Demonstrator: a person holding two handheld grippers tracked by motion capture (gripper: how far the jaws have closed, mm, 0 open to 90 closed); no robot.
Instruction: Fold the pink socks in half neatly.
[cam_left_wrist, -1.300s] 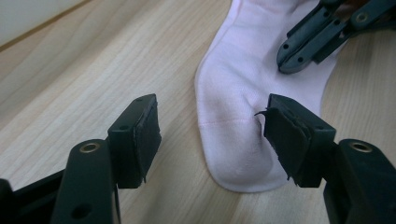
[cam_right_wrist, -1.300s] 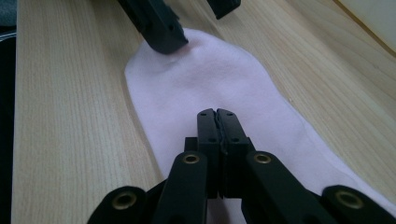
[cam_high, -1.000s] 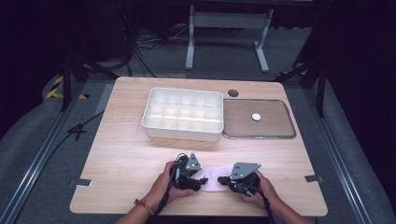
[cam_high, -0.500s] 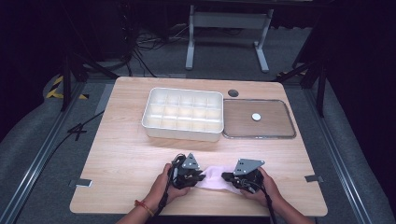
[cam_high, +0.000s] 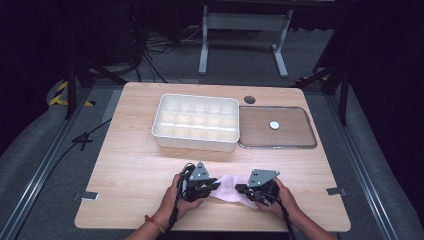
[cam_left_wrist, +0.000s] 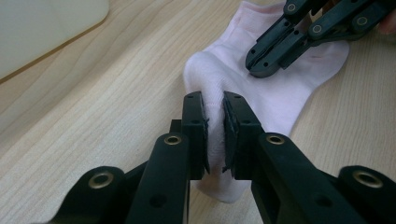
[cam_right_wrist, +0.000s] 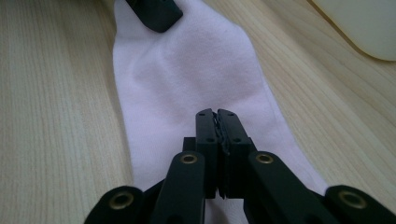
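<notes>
A pale pink sock (cam_high: 229, 186) lies flat near the table's front edge, between my two grippers. My left gripper (cam_high: 215, 186) is at its left end. In the left gripper view, the left gripper (cam_left_wrist: 213, 100) is shut on a raised fold of the sock (cam_left_wrist: 280, 93), with white fabric squeezed between the pads. My right gripper (cam_high: 241, 189) is at the sock's right end. In the right gripper view, the right gripper (cam_right_wrist: 215, 114) is shut, lying over the sock (cam_right_wrist: 187, 70), with no fabric showing between its pads. Its tips (cam_left_wrist: 261, 70) rest on the sock.
A white tray (cam_high: 195, 142) with several compartments stands at the middle of the wooden table (cam_high: 125, 170). To its right lies a flat clear lid (cam_high: 277, 146) with a small white disc (cam_high: 274, 125) on it. Behind them is a dark round hole (cam_high: 249, 99).
The left gripper has shifted slightly at the sock's left end. The right hand and the sock have kept their places.
</notes>
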